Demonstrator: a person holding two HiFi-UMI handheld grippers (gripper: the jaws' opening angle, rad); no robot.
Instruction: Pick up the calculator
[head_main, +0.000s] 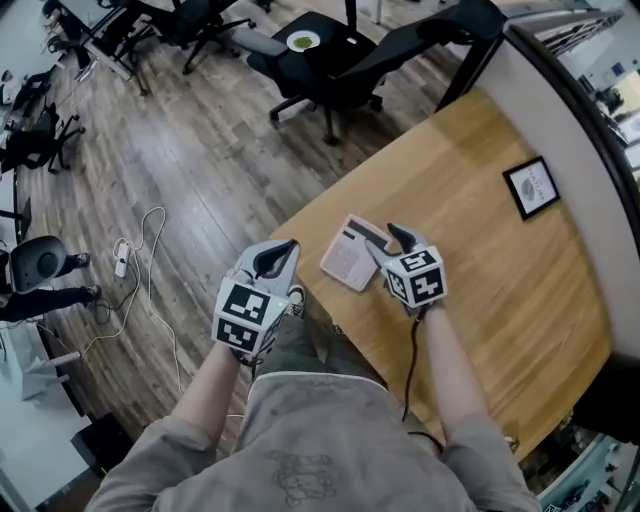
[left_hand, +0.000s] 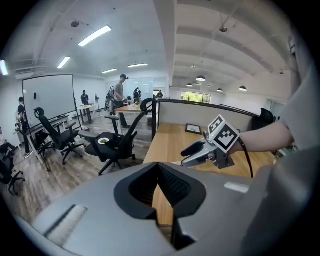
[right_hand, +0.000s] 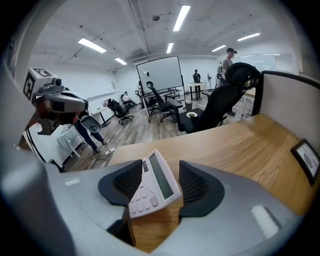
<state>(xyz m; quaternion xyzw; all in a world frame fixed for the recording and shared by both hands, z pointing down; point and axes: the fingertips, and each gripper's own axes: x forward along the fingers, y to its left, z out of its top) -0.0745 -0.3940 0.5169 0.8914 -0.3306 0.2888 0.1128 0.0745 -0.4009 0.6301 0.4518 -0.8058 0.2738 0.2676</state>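
Calculator (head_main: 349, 255) lies on the wooden worktop (head_main: 470, 300), near the edge closest to the person, keys and display up. Right gripper (right_hand: 160, 181) is wide open and straddles it. In the right gripper view the calculator sits between the two pads, left pad close to its side edge, clear gap at the right pad, no squeeze yet.

Step in hand looks like closing on it. To do it well:
- centre the body between the pads
- keep the pads on the side edges, not the keys
- go low enough to catch the thin body
- close evenly, then lift straight so it doesn't pivot out

It's flat and probably light, so it's likely to skid on the smooth wood if one pad hits first.

Left gripper (left_hand: 159, 185) is closed with nothing in it, held off the worktop edge, idle.

Containers: none on the worktop, only a small framed picture (head_main: 530, 187) well apart. A white dish (head_main: 303, 41) sits on an office chair (head_main: 335, 72) beyond, with something green in it, can't tell what.
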